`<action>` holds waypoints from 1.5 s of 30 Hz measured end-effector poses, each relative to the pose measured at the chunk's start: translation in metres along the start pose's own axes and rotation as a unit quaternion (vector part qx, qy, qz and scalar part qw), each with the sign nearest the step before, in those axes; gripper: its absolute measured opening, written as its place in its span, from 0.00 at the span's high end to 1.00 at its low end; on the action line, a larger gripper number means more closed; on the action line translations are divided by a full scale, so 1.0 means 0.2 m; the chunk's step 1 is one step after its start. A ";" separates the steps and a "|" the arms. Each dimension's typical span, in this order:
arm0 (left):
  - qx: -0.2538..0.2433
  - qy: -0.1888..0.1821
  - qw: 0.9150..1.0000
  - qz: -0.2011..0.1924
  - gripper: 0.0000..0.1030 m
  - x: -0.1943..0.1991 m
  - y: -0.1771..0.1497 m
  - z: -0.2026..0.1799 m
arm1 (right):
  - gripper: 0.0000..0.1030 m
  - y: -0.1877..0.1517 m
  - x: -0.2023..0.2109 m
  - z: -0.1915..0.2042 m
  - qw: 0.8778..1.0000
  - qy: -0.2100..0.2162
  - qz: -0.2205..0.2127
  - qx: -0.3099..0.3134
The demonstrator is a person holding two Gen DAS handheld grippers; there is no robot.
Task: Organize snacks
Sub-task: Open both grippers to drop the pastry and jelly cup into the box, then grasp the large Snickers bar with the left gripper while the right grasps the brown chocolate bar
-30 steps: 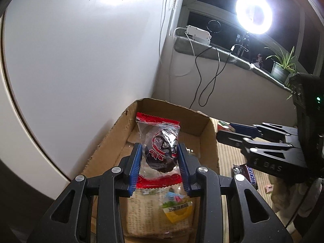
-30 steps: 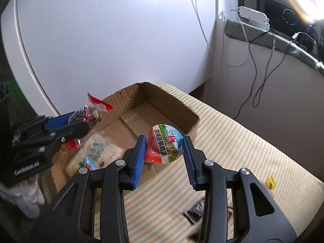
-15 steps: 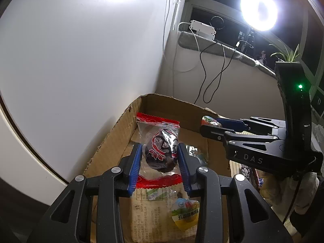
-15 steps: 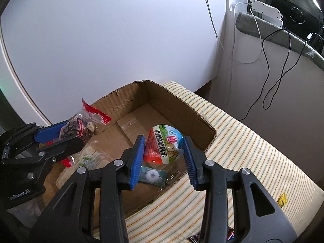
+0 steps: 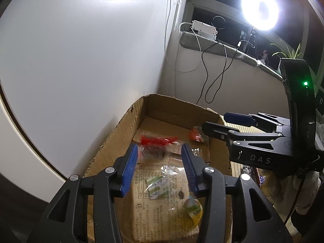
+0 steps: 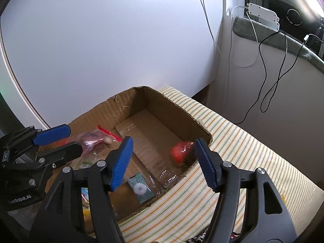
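Observation:
An open cardboard box (image 5: 162, 109) (image 6: 168, 103) sits on a striped cloth. My left gripper (image 5: 160, 168) is open above the box; the clear snack bag with red ends (image 5: 158, 145) (image 6: 95, 139) lies blurred in the box just beyond its fingertips. My right gripper (image 6: 162, 162) is open over the box's right side; the red-lidded snack cup (image 6: 182, 151) (image 5: 197, 135) is blurred inside the box by the right wall. Each gripper shows in the other's view, the right (image 5: 239, 125) and the left (image 6: 54, 141).
The box also holds a large printed pack (image 5: 162, 202), a small yellow jelly cup (image 5: 193, 208) and a teal sachet (image 6: 139, 187). A chocolate bar (image 5: 261, 179) lies on the striped cloth (image 6: 232, 141). A white wall stands behind; cables hang at the right.
Both grippers have opened. The red-ended bag has left the left gripper and the red-lidded cup has left the right one; both now lie in the box.

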State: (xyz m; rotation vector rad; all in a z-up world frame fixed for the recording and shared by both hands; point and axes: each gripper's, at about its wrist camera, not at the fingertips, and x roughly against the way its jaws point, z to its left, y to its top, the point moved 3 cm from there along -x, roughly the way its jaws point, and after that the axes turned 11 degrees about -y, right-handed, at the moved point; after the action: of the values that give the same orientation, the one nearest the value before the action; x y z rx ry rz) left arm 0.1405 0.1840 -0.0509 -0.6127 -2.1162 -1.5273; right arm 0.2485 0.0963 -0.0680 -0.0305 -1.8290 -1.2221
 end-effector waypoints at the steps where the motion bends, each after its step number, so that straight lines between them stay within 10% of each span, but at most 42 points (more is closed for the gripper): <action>1: -0.001 0.000 1.000 -0.001 0.57 0.00 0.00 0.00 | 0.35 0.00 0.01 0.00 1.000 -0.003 -0.001 0.001; 7: -0.006 0.002 1.000 -0.006 0.48 0.04 -0.01 -0.02 | 0.14 0.00 0.07 -0.04 1.000 -0.018 -0.014 -0.010; 16: -0.019 0.002 1.000 -0.016 0.31 0.11 -0.02 -0.12 | 0.12 -0.02 0.22 -0.15 0.998 -0.038 -0.029 -0.030; 38: -0.058 -0.076 0.995 0.004 0.31 0.06 -0.17 -0.59 | 0.12 -0.48 0.61 -0.73 0.990 -0.108 -0.019 -0.085; 45: -0.066 -0.105 0.992 0.038 0.46 -0.05 -0.24 -0.72 | 0.12 -0.69 0.62 -0.91 0.987 -0.129 0.014 -0.099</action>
State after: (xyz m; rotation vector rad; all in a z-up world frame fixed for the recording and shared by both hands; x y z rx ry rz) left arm 0.1351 0.0308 -0.0532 -0.9274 -2.1263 -1.6321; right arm 0.2321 -0.1633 -0.0641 -0.3392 -1.9107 -1.4291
